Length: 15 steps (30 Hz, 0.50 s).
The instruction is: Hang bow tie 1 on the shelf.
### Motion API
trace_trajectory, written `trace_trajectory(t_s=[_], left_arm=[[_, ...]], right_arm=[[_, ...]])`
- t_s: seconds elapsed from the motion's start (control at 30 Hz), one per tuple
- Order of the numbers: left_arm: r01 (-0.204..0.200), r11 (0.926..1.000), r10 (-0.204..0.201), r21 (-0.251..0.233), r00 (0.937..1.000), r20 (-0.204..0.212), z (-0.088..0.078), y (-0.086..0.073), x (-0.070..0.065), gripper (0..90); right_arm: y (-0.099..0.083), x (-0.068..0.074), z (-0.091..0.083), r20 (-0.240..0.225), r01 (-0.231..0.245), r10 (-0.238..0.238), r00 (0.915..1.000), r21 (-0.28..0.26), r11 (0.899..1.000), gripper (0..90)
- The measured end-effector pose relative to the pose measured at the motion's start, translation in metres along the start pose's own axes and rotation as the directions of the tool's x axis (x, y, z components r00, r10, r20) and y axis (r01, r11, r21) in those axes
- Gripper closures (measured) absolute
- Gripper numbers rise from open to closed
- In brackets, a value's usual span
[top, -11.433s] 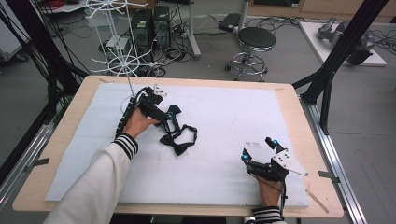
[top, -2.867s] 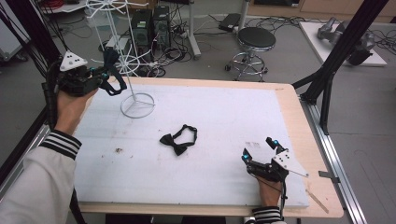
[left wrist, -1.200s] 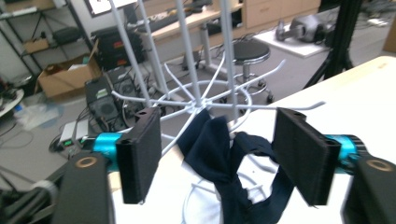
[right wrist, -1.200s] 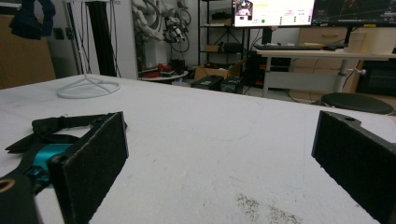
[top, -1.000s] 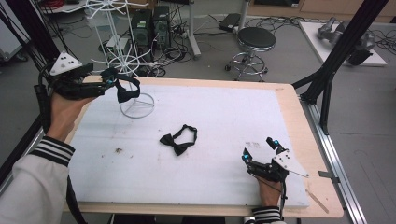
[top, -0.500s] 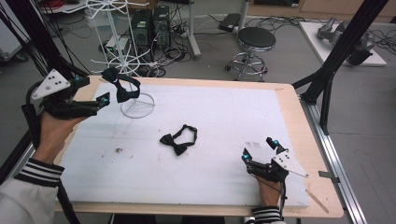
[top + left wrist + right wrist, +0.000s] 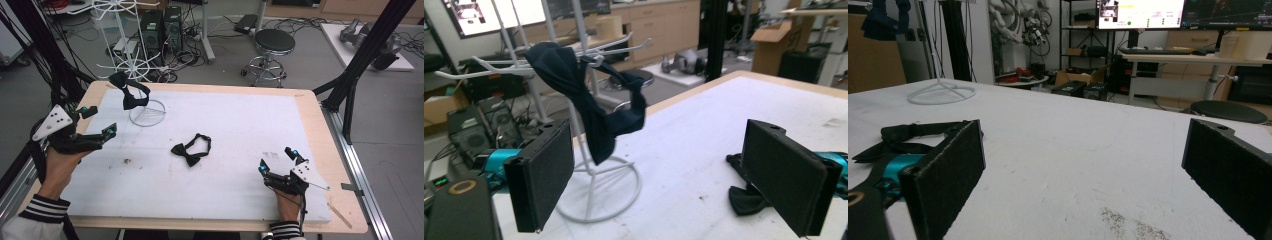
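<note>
High view: white mat [image 7: 240, 150] covers most of the wooden table [image 7: 320, 115]. Left hand-held gripper [image 7: 97, 122] at the mat's 9 o'clock edge, held up off the surface by the left hand [image 7: 57, 167]; jaws spread wide apart, nothing between them. Grey three-cornered plate [image 7: 51, 122] on top of it.

White wire stand [image 7: 145, 102] at the mat's 11 o'clock, ring base resting on the mat. A dark bow tie [image 7: 129, 92] hangs from one of its prongs, drooping over the base. From the left hand-held gripper this hanging tie lies toward 1 o'clock, near but clear of the jaws. Left gripper view: same tie [image 7: 589, 110] draped on a white prong, seen just past the left-side pad; no contact with either pad.

Second bow tie [image 7: 191, 151] lies flat near the mat's centre, strap looped to its 1 o'clock. It sits between the two hand-held grippers, well apart from each: at about 4 o'clock from the left one, about 10 o'clock from the right one. In the left gripper view part of it [image 7: 744, 197] shows behind the right-side pad.

Right hand-held gripper [image 7: 276, 161] rests low at the mat's 5 o'clock, jaws wide apart and empty. Right gripper view: flat tie [image 7: 913, 135] beyond the left-side pad, stand base [image 7: 941, 92] far off
</note>
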<state>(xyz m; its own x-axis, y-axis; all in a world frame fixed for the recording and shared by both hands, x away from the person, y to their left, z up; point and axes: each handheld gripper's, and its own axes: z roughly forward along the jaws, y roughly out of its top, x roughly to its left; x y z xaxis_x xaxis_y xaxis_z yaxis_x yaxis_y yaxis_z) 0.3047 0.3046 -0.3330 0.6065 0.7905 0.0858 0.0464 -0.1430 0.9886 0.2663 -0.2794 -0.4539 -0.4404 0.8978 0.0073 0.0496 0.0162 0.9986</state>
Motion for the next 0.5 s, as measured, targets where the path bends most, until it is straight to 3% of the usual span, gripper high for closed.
trace_trajectory(t_s=[0.2, 0.5], left_arm=[[0.014, 0.9999, -0.014, -0.006, 0.9997, 0.020, 0.000, -0.016, -0.007, 14.5], [0.013, 0.9995, -0.014, 0.030, 0.9997, 0.019, 0.005, -0.030, -0.009, 14.6]], right_arm=[[0.000, 0.000, 0.000, -0.001, -0.003, 0.003, 1.0000, -0.001, 1.000, 2.9], [0.000, 0.000, 0.000, -0.002, -0.002, 0.002, 1.0000, -0.002, 1.000, 2.9]])
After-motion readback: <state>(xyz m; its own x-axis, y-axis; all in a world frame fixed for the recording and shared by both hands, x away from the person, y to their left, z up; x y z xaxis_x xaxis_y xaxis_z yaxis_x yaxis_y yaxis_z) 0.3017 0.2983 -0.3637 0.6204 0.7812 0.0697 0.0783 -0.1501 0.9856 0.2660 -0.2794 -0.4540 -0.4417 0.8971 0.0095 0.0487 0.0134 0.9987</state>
